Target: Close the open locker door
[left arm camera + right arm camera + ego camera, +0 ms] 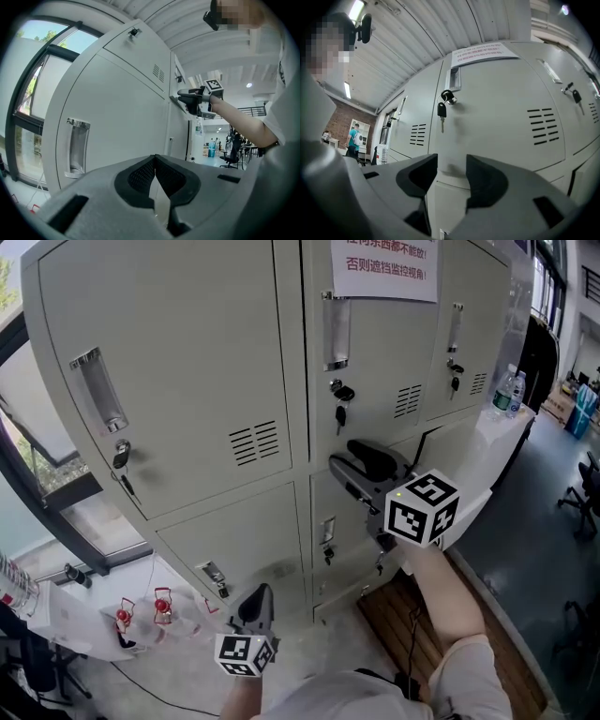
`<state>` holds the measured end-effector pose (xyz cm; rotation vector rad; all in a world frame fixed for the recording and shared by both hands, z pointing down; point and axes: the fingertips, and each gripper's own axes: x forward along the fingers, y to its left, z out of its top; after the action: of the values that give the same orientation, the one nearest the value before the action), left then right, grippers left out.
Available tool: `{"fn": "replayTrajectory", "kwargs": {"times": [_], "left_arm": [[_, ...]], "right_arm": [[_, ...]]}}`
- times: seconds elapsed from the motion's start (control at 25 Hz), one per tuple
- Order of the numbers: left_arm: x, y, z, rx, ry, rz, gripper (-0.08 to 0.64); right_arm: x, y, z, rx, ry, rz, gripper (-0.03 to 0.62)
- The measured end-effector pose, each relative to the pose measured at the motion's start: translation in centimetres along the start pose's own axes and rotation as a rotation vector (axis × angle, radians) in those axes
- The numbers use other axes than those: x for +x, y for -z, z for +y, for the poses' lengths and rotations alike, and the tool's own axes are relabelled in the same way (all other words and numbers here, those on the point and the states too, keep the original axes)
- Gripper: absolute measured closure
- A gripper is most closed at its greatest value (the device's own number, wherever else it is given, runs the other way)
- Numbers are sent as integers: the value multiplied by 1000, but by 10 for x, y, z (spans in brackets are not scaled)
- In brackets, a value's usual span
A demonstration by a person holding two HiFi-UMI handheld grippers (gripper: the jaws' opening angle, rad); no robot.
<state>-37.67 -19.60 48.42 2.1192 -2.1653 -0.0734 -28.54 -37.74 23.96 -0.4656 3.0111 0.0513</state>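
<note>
Locker door (178,381) stands ajar; right tongs (344,457) gape empty, left tongs (260,597) pinched together.

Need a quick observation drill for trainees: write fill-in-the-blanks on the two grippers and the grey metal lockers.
The right gripper has its jaws ___.
The left gripper has its jaws ___.
The white paper notice on the grey metal locker door bears ___ print.
Missing words: open; shut; red.

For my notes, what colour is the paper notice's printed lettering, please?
Red printed lettering; head view.
</note>
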Motion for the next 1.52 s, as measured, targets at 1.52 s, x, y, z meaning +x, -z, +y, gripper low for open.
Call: {"fn": "replayTrajectory", "kwargs": {"times": [1.52], "left_arm": [[8, -10, -98, 74, 84, -30, 552]], "right_arm": [[-147, 69, -45, -9, 334, 41, 575]]}}
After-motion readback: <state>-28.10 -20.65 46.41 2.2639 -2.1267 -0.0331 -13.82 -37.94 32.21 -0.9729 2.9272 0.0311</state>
